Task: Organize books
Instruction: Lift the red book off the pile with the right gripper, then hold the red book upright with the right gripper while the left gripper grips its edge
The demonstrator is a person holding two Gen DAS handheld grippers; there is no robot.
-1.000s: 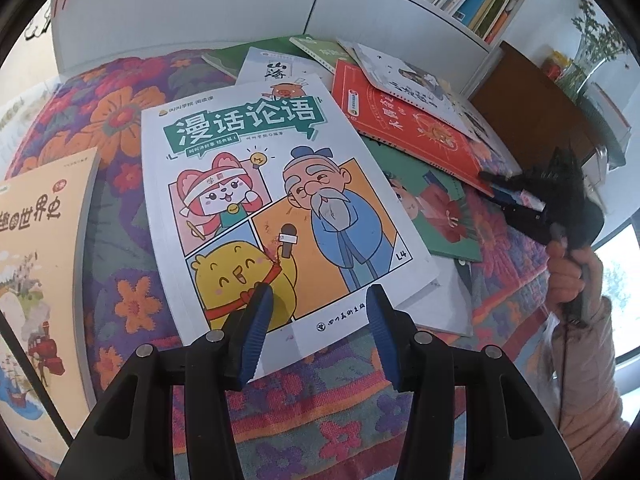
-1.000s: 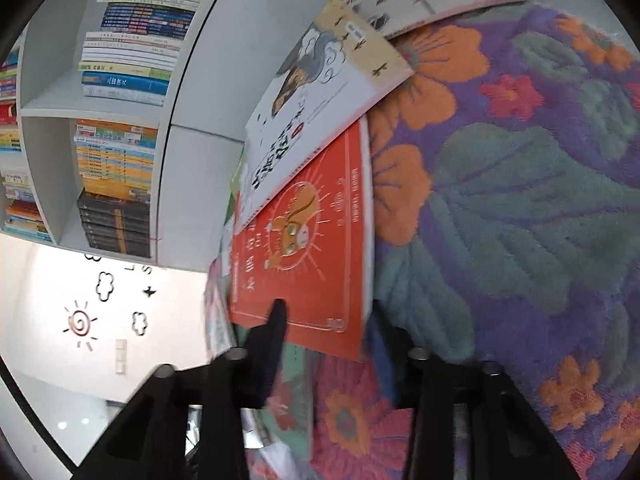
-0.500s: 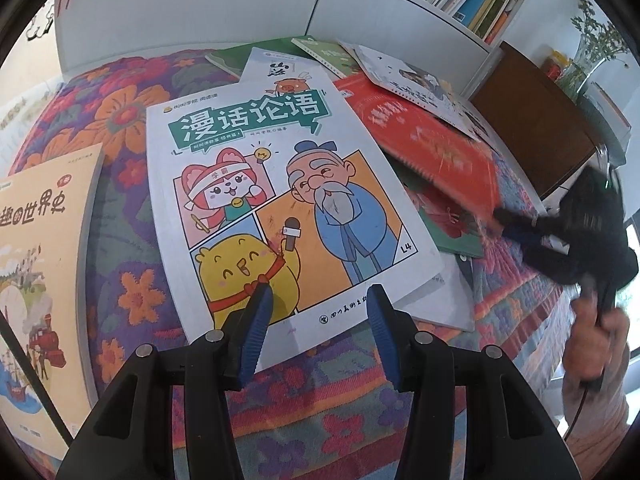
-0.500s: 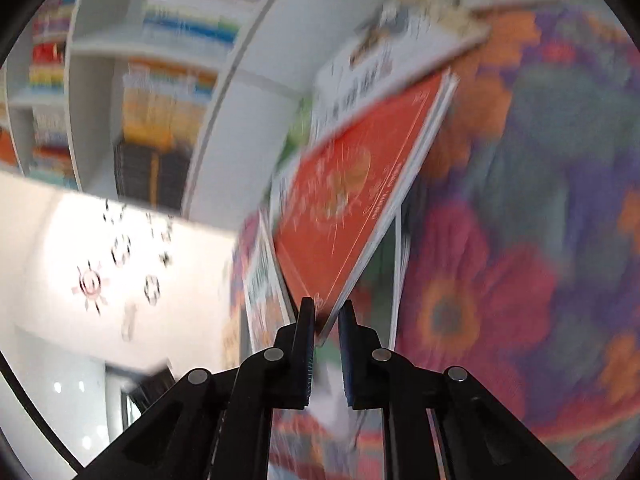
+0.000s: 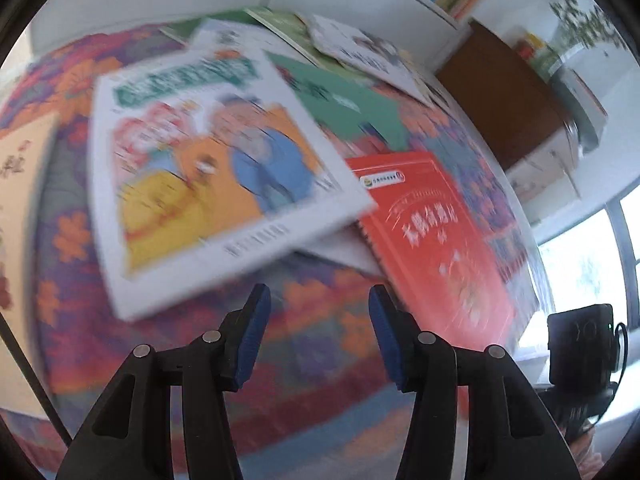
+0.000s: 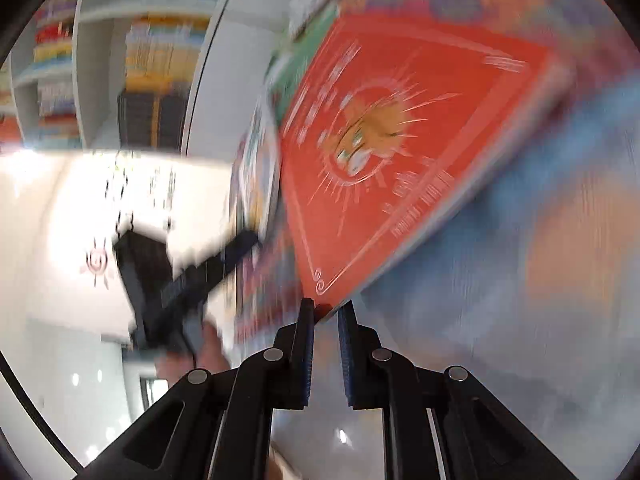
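- The flowered cloth (image 5: 328, 352) covered the surface, and books lay scattered on it.
- The white comic book (image 5: 208, 176) lay flat; its green title was too blurred to read.
- The red book (image 6: 384, 152) had its near corner between the pads of the right gripper (image 6: 326, 314), which had just been opening slightly but still pinched it; its printing could not be read.
- In the left view the red book (image 5: 432, 240) lay partly under the comic book's corner.
- The left gripper (image 5: 316, 320) was open over the cloth, holding nothing.
- Only the right view showed bookshelves (image 6: 152, 60) and a sun sticker (image 6: 96, 260).
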